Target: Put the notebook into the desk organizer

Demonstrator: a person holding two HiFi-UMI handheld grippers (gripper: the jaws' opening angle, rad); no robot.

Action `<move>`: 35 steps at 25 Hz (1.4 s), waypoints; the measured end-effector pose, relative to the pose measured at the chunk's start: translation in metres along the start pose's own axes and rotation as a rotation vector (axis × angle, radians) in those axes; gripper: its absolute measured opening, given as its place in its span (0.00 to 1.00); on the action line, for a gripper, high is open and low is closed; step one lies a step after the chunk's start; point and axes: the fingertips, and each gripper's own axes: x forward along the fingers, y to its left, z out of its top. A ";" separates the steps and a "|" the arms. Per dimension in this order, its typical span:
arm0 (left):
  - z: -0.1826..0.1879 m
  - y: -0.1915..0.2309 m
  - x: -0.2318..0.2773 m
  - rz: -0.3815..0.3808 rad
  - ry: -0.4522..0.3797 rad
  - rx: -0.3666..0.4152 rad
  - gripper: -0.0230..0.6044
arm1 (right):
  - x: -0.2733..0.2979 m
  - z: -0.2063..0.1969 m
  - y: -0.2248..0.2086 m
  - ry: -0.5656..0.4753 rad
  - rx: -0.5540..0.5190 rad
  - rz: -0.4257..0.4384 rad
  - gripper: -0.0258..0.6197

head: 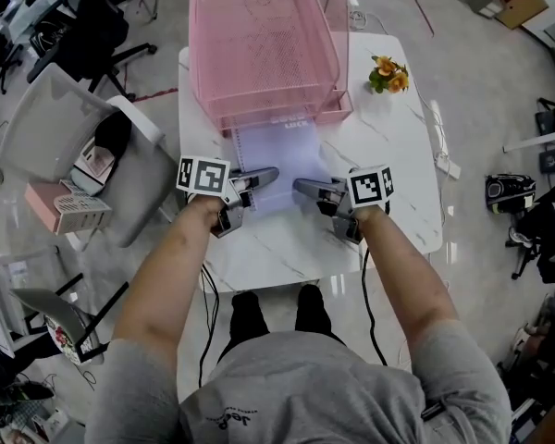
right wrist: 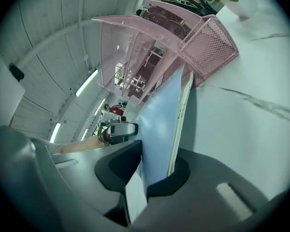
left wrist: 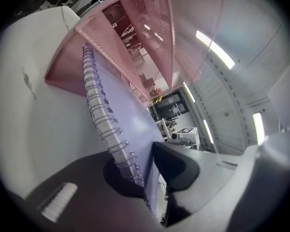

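A pale lilac spiral notebook [head: 279, 160] is held flat between both grippers, its far end under the lower tray of the pink mesh desk organizer [head: 264, 44]. My left gripper [head: 264, 178] is shut on the notebook's left, wire-bound edge [left wrist: 108, 124]. My right gripper [head: 305, 188] is shut on its right edge [right wrist: 164, 129]. In the left gripper view the organizer [left wrist: 150, 37] rises just beyond the notebook; the right gripper view shows the organizer [right wrist: 150, 47] too, with the notebook's tip at its lower opening.
The white marble table [head: 388, 155] carries a small pot of orange flowers [head: 388, 74] at the back right. A grey chair [head: 65, 137] with a pink mesh box [head: 60, 206] stands to the left. Cables hang off the table's front edge.
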 end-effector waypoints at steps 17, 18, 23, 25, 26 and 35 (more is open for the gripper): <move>0.030 0.027 -0.021 -0.097 -0.148 -0.241 0.42 | 0.033 0.076 -0.016 -0.091 0.084 0.033 0.09; 0.027 0.028 -0.023 -0.100 -0.152 -0.254 0.42 | 0.034 0.081 -0.019 -0.112 0.103 0.026 0.09; 0.024 0.044 -0.027 -0.040 -0.200 -0.278 0.22 | 0.040 0.101 -0.033 -0.207 0.194 0.002 0.09; 0.035 0.047 -0.026 -0.038 -0.248 -0.280 0.21 | 0.042 0.111 -0.037 -0.238 0.212 -0.007 0.09; 0.041 0.048 -0.027 -0.039 -0.275 -0.281 0.21 | 0.043 0.116 -0.039 -0.253 0.222 -0.021 0.09; 0.077 0.066 -0.027 -0.010 -0.485 -0.343 0.18 | 0.047 0.116 -0.055 -0.409 0.349 -0.052 0.41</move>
